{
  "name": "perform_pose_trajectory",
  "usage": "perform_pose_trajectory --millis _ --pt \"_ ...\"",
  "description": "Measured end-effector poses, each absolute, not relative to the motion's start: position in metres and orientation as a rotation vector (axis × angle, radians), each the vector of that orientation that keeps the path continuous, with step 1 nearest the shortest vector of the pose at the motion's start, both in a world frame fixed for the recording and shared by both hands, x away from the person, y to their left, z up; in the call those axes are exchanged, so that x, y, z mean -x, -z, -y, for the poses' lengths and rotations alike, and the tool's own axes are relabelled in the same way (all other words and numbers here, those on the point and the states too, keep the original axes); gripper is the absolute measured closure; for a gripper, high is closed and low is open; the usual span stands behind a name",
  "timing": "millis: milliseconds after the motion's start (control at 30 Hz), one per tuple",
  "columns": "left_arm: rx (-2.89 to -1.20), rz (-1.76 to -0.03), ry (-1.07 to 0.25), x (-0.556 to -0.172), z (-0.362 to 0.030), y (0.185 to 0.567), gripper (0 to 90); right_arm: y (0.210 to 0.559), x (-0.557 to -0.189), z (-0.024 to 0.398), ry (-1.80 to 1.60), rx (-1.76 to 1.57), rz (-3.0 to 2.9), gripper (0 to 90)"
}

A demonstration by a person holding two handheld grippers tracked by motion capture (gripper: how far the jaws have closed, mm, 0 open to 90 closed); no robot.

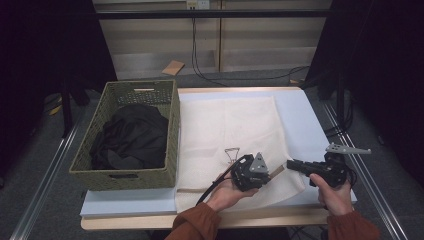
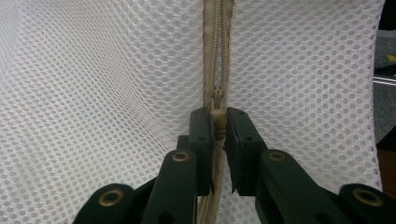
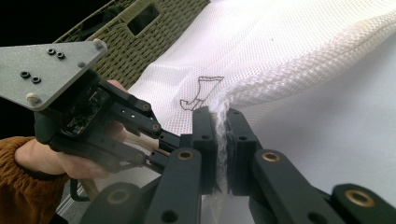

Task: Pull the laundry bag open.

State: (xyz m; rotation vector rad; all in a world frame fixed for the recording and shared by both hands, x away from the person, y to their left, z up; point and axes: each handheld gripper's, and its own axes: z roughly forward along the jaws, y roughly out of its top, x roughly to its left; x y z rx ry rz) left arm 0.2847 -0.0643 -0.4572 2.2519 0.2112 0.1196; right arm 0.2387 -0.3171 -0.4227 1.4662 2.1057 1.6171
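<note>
Black jaws of the left gripper are clamped almost shut on the beige zipper pull of a white mesh laundry bag, with the beige zipper tape running straight up from them. The right gripper is likewise nearly closed, pinching a bunched fold of the bag's mesh at its near edge, just beside the left one. In the high view the left gripper and right gripper meet tip to tip at the bag's near right corner, each held in a hand with a rust-coloured sleeve behind it.

The risks, as I judge them: the pull is small and the grip on it thin, so a sideways tug could slip it free. If the right gripper lets the fold slacken, the mesh may bunch ahead of the slider and snag in the teeth. Pulling off the line of the tape could jam the slider.

The bag lies flat on a pale blue sheet covering a wooden table. A small wire clip rests on the mesh near the grippers. An olive woven basket holding dark clothing stands touching the bag's left edge. Beyond are grey floor, black cables, pale panelled wall and dark surroundings.
</note>
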Motion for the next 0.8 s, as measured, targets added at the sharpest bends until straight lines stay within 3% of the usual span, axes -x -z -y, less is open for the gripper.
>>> perform_pose_trajectory --millis 800 --pt "-2.269 -0.213 -0.109 -0.2858 0.0554 0.4600 81.6 0.4236 -0.2396 0.3189 -1.611 -1.472 -2.105 84.8"
